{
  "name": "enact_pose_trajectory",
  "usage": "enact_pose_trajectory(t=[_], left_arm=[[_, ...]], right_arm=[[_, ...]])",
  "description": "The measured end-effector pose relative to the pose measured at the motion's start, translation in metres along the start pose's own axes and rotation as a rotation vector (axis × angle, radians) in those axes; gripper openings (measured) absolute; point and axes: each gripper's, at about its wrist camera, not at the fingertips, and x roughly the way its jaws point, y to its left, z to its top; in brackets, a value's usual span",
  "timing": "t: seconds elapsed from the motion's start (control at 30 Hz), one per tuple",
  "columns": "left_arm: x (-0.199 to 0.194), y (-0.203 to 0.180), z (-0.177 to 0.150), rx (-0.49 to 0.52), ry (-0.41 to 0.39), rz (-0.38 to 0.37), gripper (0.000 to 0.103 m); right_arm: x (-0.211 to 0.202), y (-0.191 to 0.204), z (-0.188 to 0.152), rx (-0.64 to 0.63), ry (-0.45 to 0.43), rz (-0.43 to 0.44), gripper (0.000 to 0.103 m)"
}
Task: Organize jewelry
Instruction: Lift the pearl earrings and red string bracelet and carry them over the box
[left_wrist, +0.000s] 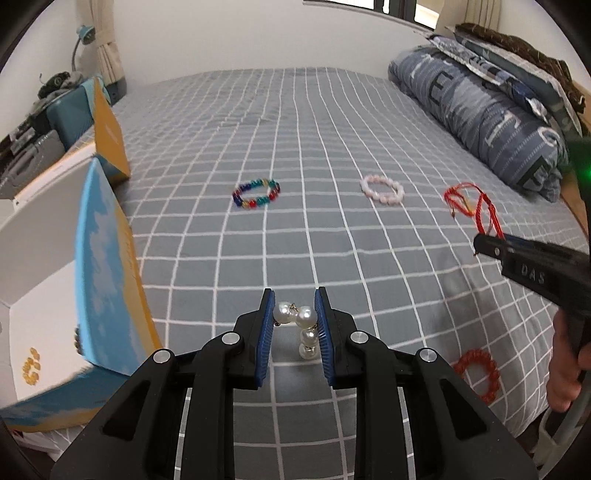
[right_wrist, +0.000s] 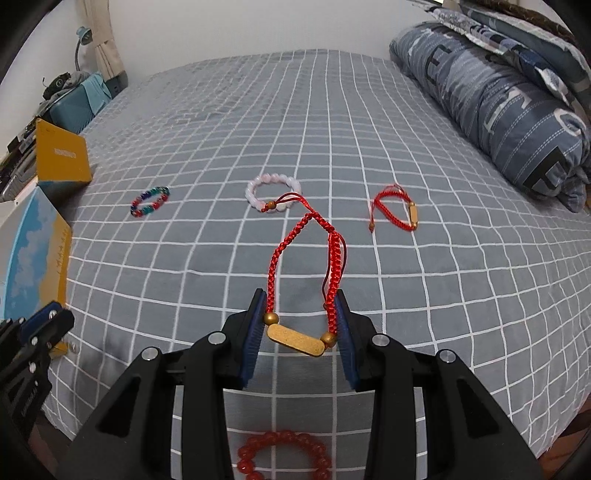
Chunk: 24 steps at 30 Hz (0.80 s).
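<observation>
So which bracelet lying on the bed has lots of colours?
The multicoloured bead bracelet, nearest the open box. The pink bracelet and red bead bracelet are each one colour.

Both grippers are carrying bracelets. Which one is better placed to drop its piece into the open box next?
Left. The left gripper, gripping the pearl bracelet, is right beside the box. The right gripper, gripping the red cord bracelet, is farther off.

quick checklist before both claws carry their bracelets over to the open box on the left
1. Left claw shut on pearl bracelet: ok.
2. Right claw shut on red cord bracelet, gold bar between the pads: ok.
3. Cord's free loop clear of the pink bead bracelet: cannot tell.
4. Open box unobstructed: ok.
5. Pieces still on the bed: multicolour bracelet, second cord bracelet, red bead bracelet: not ok.
</observation>
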Motion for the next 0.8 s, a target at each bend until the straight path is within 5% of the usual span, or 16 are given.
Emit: enact_pose_trajectory(t=[0.8], left_arm=[[-0.065,0.059,0.017,-0.092,-0.114,0.090,0.022]], right_arm=[[-0.056,0.069,-0.002,-0.063,-0.110,0.047,0.035]])
